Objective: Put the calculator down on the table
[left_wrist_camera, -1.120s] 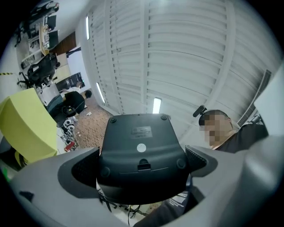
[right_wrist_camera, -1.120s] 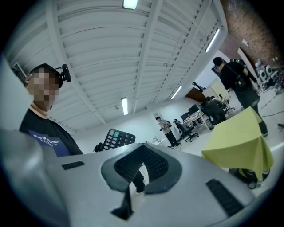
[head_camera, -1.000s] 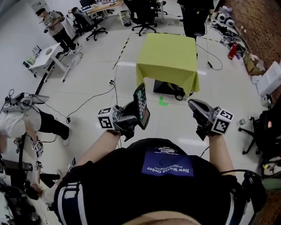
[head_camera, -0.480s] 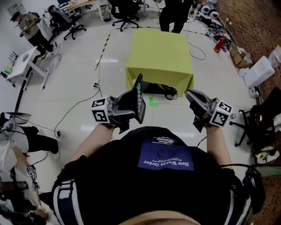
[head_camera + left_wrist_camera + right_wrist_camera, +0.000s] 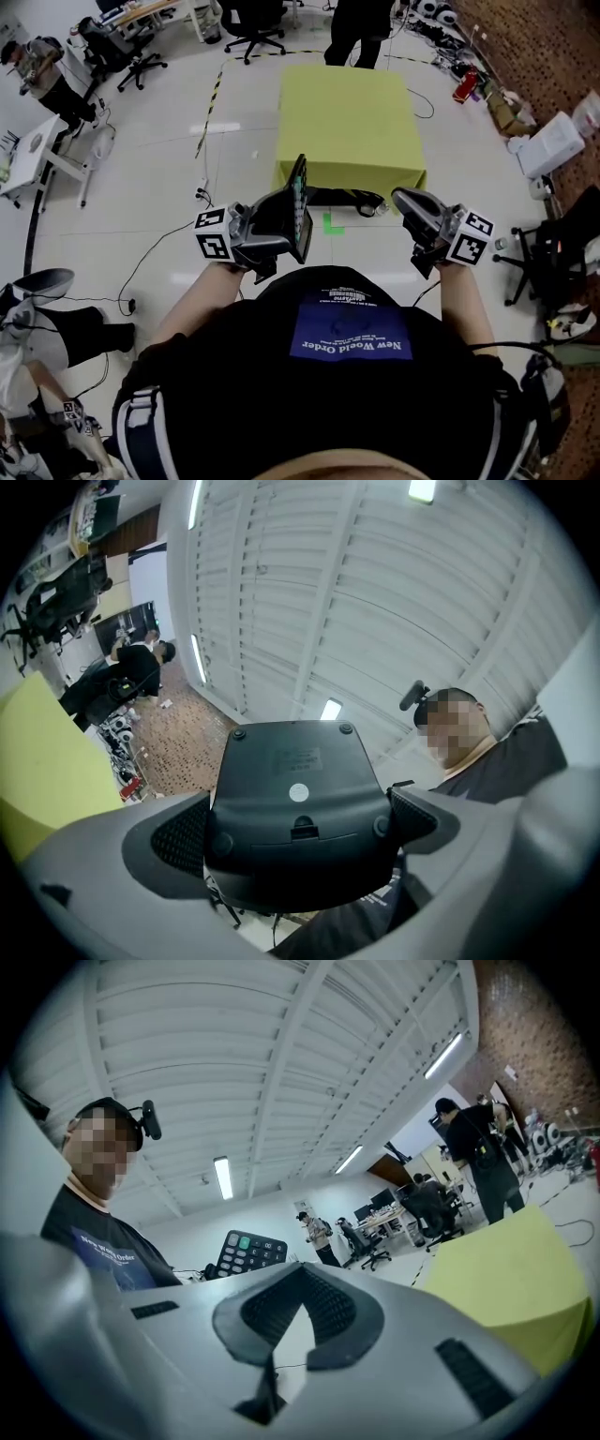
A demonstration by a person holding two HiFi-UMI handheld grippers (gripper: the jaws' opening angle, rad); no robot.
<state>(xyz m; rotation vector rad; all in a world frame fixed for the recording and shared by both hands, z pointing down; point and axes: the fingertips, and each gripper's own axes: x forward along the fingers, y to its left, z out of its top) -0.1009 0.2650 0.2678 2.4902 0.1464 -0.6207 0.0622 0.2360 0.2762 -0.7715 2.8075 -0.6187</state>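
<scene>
My left gripper [image 5: 278,225] is shut on a black calculator [image 5: 299,200], which it holds upright and edge-on in front of the person's chest, keys facing right. In the left gripper view the calculator's back [image 5: 295,794] fills the space between the two jaws. To the right, my right gripper [image 5: 413,214] is shut with nothing in it, and its pads [image 5: 323,1312] meet. From that side the calculator's keypad [image 5: 250,1252] shows. The table [image 5: 349,117] under a yellow-green cloth stands ahead on the floor, beyond both grippers, its top bare.
A person [image 5: 359,21] stands behind the table. Black gear [image 5: 361,200] lies under its near edge, next to a green floor mark [image 5: 332,223]. Cables cross the floor at left. A white desk [image 5: 37,155] is at left, office chairs [image 5: 251,23] at the back, another chair [image 5: 553,248] at right.
The person has stepped toward the table, which now sits nearer and more centred. The calculator has turned more edge-on in the left gripper. Both grippers stay at chest height.
</scene>
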